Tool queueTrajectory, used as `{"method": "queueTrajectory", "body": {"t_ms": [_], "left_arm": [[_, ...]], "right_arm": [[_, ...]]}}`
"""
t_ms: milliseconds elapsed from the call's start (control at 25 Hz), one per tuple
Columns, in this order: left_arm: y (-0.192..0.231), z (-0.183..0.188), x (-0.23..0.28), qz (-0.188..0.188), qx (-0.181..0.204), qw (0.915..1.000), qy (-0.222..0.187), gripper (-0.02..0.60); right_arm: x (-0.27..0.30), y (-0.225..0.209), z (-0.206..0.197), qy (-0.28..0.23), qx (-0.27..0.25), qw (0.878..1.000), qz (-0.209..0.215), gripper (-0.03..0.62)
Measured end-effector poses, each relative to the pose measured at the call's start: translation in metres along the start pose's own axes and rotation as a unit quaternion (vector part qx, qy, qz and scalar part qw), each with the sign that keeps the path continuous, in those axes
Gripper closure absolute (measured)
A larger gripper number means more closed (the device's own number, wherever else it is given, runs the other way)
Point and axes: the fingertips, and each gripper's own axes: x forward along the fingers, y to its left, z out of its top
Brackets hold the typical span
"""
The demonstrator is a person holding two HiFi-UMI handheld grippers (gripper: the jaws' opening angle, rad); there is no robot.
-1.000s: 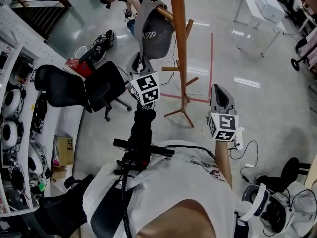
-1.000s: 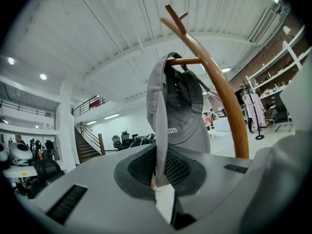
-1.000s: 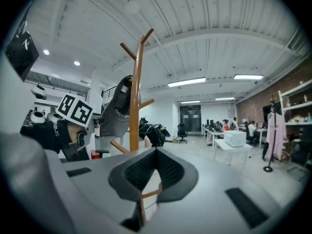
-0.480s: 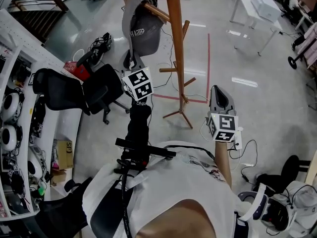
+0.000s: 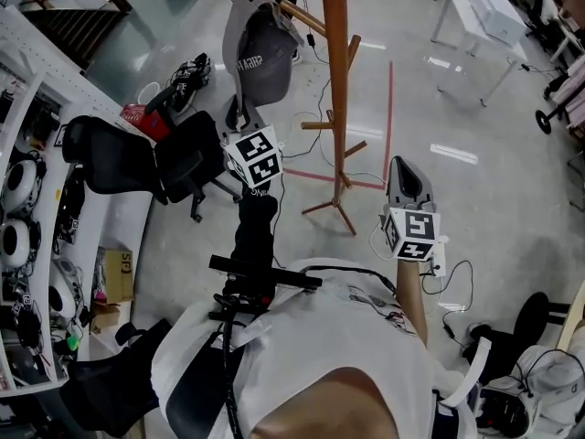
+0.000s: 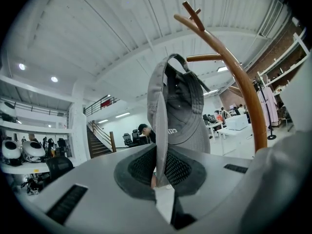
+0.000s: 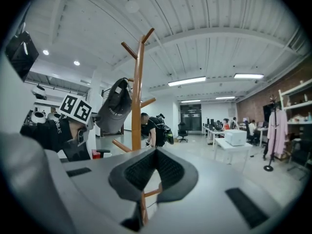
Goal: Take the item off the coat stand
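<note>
Workshop floor with wooden coat stand (image 5: 336, 90): left gripper (image 5: 239, 113), jaws pinched tight on the brim of the grey cap (image 5: 259, 48), holds it just beside an upper peg, seemingly almost unhooked, with carrying it clear left to do; right gripper (image 5: 403, 170) closed, empty.

coat stand (image 5: 337, 80) top cut off, cap (image 5: 259, 53) lettering probably too small

White lettering on the grey cap (image 5: 260, 53) is too small to read. Letters on the black sleeve (image 7: 48, 133) are unclear. The cardboard box (image 5: 117, 277) seemingly shows "SF".
</note>
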Motion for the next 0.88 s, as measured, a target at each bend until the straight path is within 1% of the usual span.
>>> {"method": "queueTrajectory", "body": {"t_ms": [440, 560, 760, 880], "left_arm": [[0.019, -0.036, -0.050, 0.031, 0.006, 0.9993, 0.019, 0.555], [0.023, -0.040, -0.066, 0.039, 0.006, 0.9990, 0.020, 0.555], [0.023, -0.053, -0.094, 0.040, 0.001, 0.9986, 0.034, 0.555], [0.024, -0.060, -0.107, 0.037, -0.011, 0.9985, 0.039, 0.555]], "right_arm": [[0.011, 0.024, -0.001, 0.002, 0.002, 0.999, 0.042, 0.589], [0.014, 0.030, 0.000, 0.001, 0.003, 0.999, 0.053, 0.589], [0.017, 0.044, 0.001, 0.001, 0.003, 0.998, 0.070, 0.589], [0.019, 0.054, 0.000, 0.002, 0.002, 0.997, 0.080, 0.589]]}}
